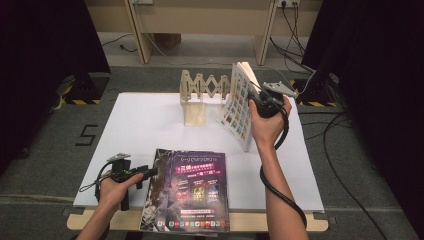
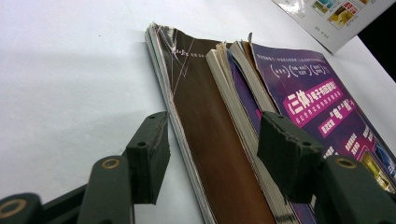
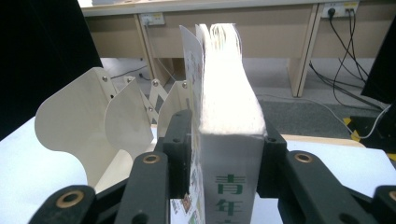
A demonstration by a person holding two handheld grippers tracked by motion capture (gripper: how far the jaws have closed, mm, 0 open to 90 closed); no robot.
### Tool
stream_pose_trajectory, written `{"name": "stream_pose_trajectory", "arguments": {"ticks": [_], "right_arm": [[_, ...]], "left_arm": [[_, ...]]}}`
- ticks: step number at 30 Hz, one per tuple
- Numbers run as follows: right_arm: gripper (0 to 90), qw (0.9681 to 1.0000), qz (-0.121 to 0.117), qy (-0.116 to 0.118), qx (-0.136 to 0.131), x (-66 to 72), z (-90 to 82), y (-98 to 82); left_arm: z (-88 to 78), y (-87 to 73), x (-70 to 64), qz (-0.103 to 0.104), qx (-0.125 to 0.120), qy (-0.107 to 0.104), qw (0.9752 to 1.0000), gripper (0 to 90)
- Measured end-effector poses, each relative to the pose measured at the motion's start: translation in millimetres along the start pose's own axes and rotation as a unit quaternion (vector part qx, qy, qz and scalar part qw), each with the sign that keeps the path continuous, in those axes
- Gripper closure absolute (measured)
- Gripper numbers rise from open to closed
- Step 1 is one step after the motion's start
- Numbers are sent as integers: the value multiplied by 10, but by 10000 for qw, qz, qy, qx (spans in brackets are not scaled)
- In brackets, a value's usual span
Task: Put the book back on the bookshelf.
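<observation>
Books are going into the wooden accordion rack (image 1: 200,95) at the far side of the table (image 1: 145,125), and as far as I can judge I am early in that job: the rack's slots look empty, one thick book (image 1: 239,106) is up in my right claw (image 1: 260,97), and a small stack of magazines (image 1: 187,192) lies flat at the near edge waiting. My right claw grips that book by its spine end, standing it nearly upright with the pages fanning at the top; in the right gripper view the book (image 3: 229,140) fills the space between the two jaws, and both pads appear to touch its covers, though the grip looks loose, not a hard squeeze. The book stands just beside the rack's right end, its lower edge down near the table, so it seems placed or nearly so. My left claw (image 1: 147,173) rests low on the table, open, its jaws straddling the spine edge of the stack (image 2: 219,154) without pressing it: one pad sits on the bare table side, the other over the purple cover (image 2: 308,98). Left to do: let go of the upright book, then lift the magazines across.
</observation>
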State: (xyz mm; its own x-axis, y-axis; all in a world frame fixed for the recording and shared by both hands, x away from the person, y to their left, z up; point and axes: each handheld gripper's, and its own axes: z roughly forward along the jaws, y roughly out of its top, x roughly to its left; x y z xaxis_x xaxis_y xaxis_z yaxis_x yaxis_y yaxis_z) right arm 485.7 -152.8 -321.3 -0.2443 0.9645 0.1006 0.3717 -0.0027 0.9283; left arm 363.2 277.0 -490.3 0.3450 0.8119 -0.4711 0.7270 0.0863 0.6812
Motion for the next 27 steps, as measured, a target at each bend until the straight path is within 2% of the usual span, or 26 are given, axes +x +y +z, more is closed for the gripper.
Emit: {"name": "stream_pose_trajectory", "arguments": {"ticks": [7,19,27], "right_arm": [[640,9999,51,58,122,-2,47,45],[623,9994,-42,45,349,4,148,131],[654,9986,-78,-20,520,-9,217,176]], "left_arm": [[3,1,0,1,5,7,10000,424],[9,1,3,-15,8,3,10000,423],[13,0,6,-20,19,-1,10000,424]]}}
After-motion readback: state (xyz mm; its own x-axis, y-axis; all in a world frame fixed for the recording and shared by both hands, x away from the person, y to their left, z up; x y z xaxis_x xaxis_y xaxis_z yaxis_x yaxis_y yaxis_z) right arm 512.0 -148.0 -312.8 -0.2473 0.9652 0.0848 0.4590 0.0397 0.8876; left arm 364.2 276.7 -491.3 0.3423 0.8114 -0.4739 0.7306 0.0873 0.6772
